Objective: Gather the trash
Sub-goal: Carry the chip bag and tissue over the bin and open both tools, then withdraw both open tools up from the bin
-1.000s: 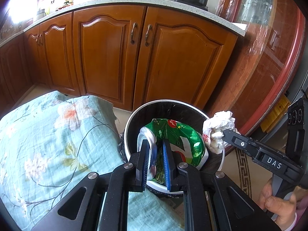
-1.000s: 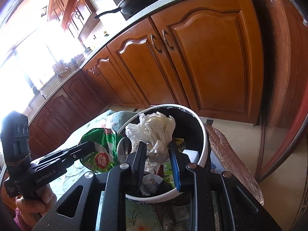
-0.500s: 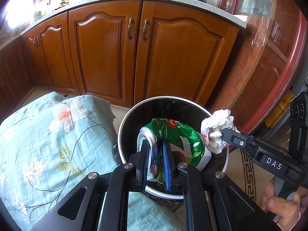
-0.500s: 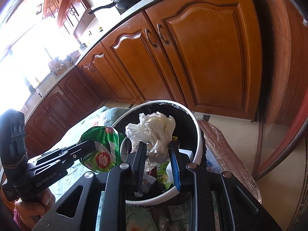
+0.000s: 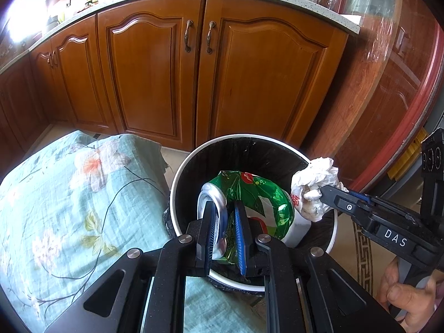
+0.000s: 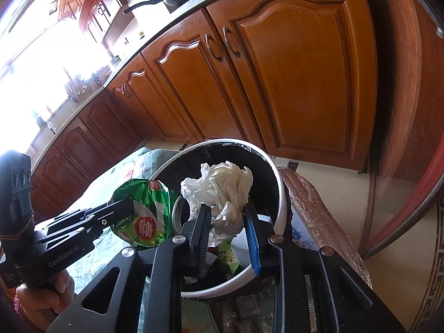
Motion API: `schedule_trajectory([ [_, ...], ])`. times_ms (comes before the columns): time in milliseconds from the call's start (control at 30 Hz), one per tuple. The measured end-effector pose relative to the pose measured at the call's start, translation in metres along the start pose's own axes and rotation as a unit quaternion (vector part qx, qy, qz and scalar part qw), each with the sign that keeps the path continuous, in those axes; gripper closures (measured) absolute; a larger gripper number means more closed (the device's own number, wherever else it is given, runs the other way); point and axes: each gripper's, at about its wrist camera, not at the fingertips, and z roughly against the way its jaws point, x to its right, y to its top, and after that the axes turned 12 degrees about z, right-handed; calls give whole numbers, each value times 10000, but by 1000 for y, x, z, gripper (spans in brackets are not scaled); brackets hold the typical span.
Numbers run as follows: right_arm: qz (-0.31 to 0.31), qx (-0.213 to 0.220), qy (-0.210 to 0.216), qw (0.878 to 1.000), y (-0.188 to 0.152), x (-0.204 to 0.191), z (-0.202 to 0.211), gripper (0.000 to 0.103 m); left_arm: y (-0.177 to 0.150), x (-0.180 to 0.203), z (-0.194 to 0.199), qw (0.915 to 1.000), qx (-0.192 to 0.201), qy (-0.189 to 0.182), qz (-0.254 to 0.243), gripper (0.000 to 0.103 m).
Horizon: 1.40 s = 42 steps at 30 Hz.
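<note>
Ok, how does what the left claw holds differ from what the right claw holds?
The left claw grips a green crushed can, shiny printed metal; the right claw grips a crumpled paper wad, plain white and soft. The can is the bulkier of the two. Both are clamped over the black-lined trash bin, not yet dropped.

Your left wrist cam rides behind the left gripper (image 5: 223, 211), fingers filling the bottom centre of the frame, aimed steeply down and close over the trash bin (image 5: 180, 172). Cabinet doors (image 5: 149, 77) fill the upper half. Your right gripper (image 5: 323, 193) enters from the right edge.

Your right wrist cam sits behind its own fingers at bottom centre, same steep downward tilt, equally close to the bin (image 6: 280, 188). Your left gripper (image 6: 130, 205) comes in from the lower left.

Both views share the bin, cabinet doors (image 6: 294, 83), the floral cloth (image 5: 55, 208) and each other's gripper.
</note>
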Motion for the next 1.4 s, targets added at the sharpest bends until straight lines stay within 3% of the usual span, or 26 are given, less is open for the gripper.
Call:
schedule_trajectory([
  [300,99,-147,-72,9998,3,-2,-8,78,0,4,-1,10000,-48,56,-19,91],
  [367,113,-174,-76,9998,4,-2,-10,74,1,4,-1,9999,-93,36,8,91],
  [433,113,-169,-85,9998,5,-2,-10,70,2,3,0,9999,-137,9,61,84],
  [467,103,-159,-71,9998,6,-2,-10,63,3,3,3,9999,-92,1,84,78],
  [567,72,-108,-44,9999,8,-1,-7,54,4,-1,14,9999,48,6,140,58],
  [700,10,-5,-1,10000,8,-2,0,45,2,-11,33,9993,260,-26,264,51],
  [767,-28,62,41,10000,7,-3,5,32,-1,-18,42,9989,340,-32,336,44],
  [800,-43,99,63,9999,6,-5,7,29,-4,-23,47,9986,376,-4,384,37],
  [867,-46,183,120,9998,4,-10,12,18,-13,-32,58,9978,453,-6,475,33],
  [967,-45,293,150,9994,-2,-18,22,11,-27,-45,71,9969,496,-3,616,27],
  [1200,-182,607,204,9978,-26,-42,46,5,-65,-74,113,9927,692,-101,984,26],
  [1400,-206,1004,51,9947,-57,-72,69,1,-106,-86,155,9895,1075,-122,961,21],
])
